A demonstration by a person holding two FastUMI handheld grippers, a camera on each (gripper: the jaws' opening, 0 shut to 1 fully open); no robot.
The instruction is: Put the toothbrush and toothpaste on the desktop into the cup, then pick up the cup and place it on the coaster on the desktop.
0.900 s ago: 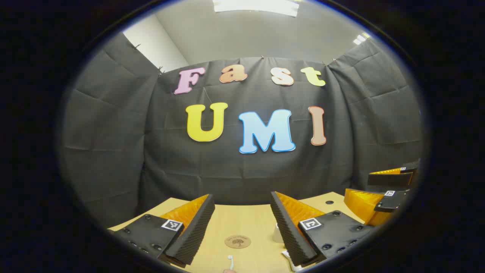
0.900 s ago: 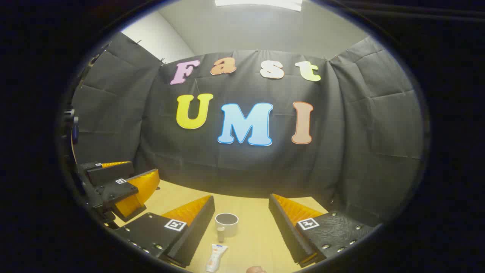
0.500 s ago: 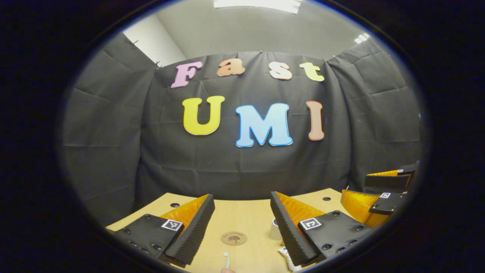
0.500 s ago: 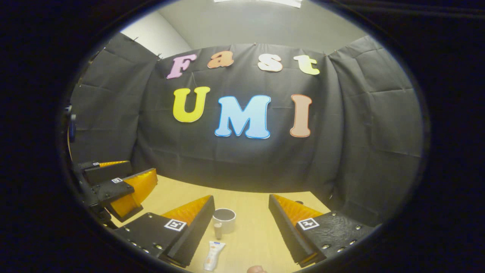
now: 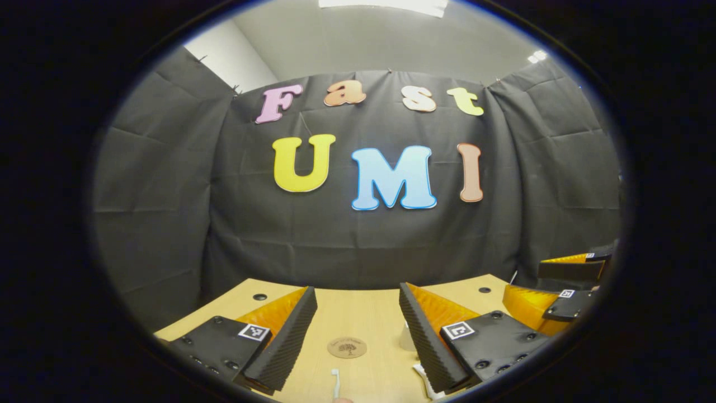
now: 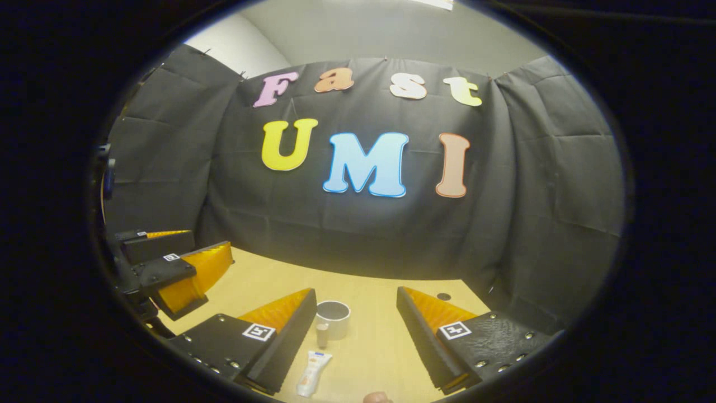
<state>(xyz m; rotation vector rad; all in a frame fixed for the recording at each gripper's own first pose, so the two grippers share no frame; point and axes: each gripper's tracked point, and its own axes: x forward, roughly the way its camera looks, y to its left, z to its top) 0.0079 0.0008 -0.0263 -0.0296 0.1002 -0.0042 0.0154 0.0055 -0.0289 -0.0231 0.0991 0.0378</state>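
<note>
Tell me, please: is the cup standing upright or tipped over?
Upright. In the right gripper view the cup stands on the desktop with its round opening facing up; the toothpaste lies flat nearby.

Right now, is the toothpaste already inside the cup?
No, the toothpaste lies flat on the table in front of the cup.

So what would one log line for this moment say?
left gripper: open, empty | right gripper: open, empty | toothbrush, toothpaste: on desk | cup: off coaster
</note>
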